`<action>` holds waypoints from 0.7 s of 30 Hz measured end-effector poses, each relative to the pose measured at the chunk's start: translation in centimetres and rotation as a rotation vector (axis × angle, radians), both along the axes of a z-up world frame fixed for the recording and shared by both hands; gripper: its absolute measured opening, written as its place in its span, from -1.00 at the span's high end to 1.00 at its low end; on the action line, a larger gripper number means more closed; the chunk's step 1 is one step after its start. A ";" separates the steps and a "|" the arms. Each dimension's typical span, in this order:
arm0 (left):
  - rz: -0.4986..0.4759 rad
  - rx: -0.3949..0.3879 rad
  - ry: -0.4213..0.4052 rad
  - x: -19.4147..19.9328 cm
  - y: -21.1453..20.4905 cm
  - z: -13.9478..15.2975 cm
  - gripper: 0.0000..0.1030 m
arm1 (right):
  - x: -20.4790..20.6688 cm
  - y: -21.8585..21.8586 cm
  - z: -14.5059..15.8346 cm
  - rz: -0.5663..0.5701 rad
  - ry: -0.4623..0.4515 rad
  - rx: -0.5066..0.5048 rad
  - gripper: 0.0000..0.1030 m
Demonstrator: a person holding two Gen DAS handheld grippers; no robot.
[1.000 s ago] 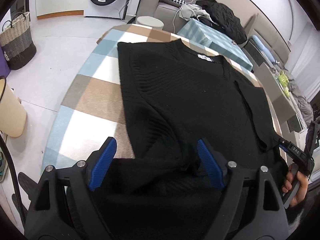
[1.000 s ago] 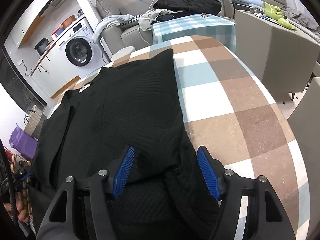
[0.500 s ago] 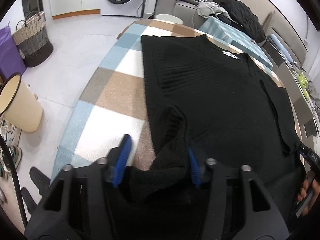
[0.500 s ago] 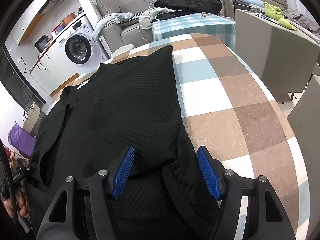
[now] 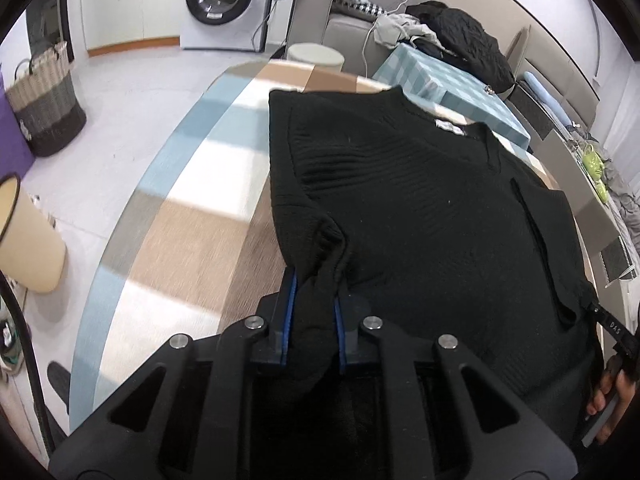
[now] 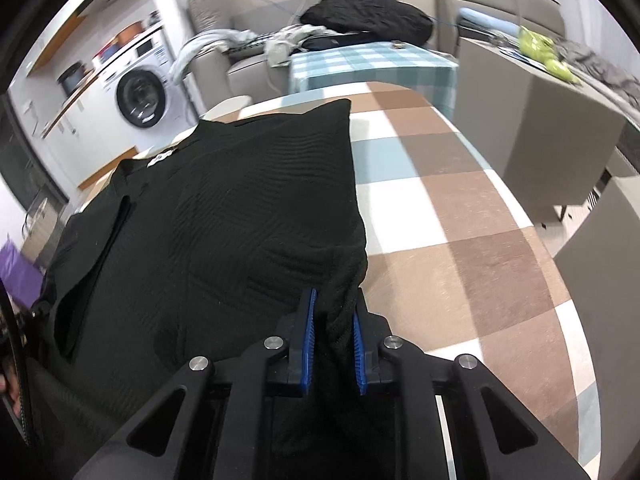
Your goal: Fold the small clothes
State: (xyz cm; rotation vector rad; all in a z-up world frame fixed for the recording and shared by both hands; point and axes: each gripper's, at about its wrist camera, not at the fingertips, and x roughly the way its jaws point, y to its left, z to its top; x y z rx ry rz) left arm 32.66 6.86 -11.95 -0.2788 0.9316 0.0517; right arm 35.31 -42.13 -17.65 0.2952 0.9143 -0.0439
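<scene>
While the black knit sweater [image 5: 432, 216] lies spread flat over the checked tablecloth [image 5: 192, 216] of the table, both grippers are closing on its near hem. The left gripper [image 5: 314, 316] has a bunched ridge of the knit between its blue pads [image 5: 289, 320], at the garment's near left corner, and the fabric rises into a small peak just ahead of the jaws. The right gripper [image 6: 334, 344] pinches a similar fold of the sweater [image 6: 224, 208] at the near right corner, close to the table's right edge, its blue pads [image 6: 307, 344] pressed against the cloth on either side. The neckline with its white label [image 5: 450, 127] points toward the far edge of the table, and a narrow strip of knit runs down one side of the body. The person's right hand [image 5: 608, 404] shows at the edge of the left wrist view, wrapped round the other gripper's handle. Beyond the table stand a washing machine [image 5: 222, 4], a woven laundry basket [image 5: 44, 100] on the floor, and a second table with a teal checked cloth [image 6: 372, 64] carrying a dark jacket [image 6: 368, 16].
</scene>
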 end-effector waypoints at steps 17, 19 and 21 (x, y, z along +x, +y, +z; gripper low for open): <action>0.036 0.106 -0.126 -13.6 2.3 5.2 -0.62 | -11.1 -2.1 4.9 0.107 -0.059 0.128 -0.45; 0.027 0.115 -0.110 -15.7 2.8 5.0 -0.62 | -13.4 -2.8 4.8 0.118 -0.052 0.129 -0.46; 0.024 0.135 -0.082 -17.6 3.2 4.3 -0.62 | -15.5 -3.5 4.3 0.124 -0.043 0.129 -0.46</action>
